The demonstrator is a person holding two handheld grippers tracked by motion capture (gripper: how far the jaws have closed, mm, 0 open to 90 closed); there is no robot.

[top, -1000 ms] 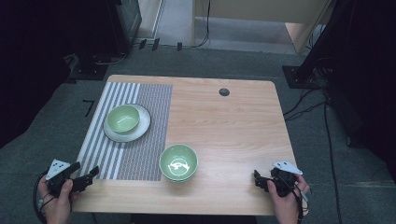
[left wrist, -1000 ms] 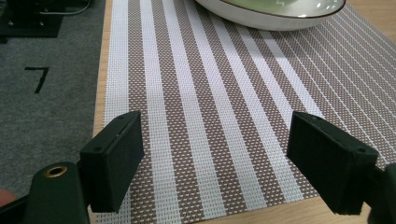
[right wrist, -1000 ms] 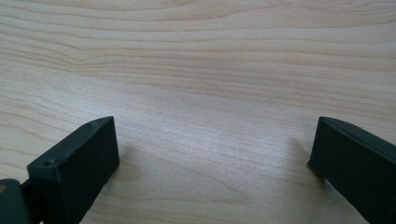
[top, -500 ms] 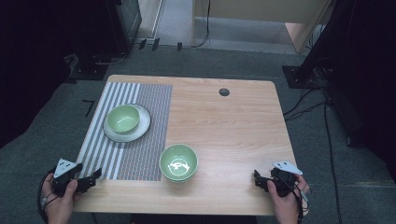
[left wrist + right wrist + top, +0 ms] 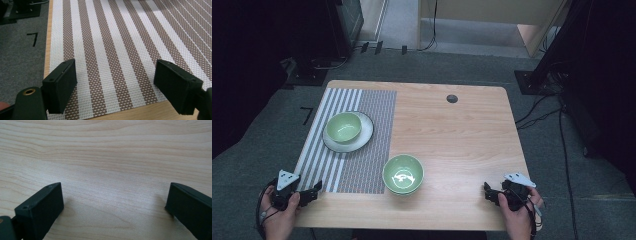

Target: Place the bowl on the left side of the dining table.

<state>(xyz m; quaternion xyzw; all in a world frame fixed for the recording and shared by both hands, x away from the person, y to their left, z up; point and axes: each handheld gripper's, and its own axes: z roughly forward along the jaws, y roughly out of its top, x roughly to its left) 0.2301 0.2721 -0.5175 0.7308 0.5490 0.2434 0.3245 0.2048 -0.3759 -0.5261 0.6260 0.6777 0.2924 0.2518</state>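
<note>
At near table edge point(image 5: 412, 225) | both tongs spread (nothing held) | bowl point(image 5: 403, 174) between

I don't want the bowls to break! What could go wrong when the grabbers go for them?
The near green bowl sits half on the striped placemat edge, so it might rock or slide when the left gripper or right gripper pinches its rim. The far green bowl rests loose on a white plate, so a nudge could shift both. Pulling on the mat could drag everything on it.
</note>
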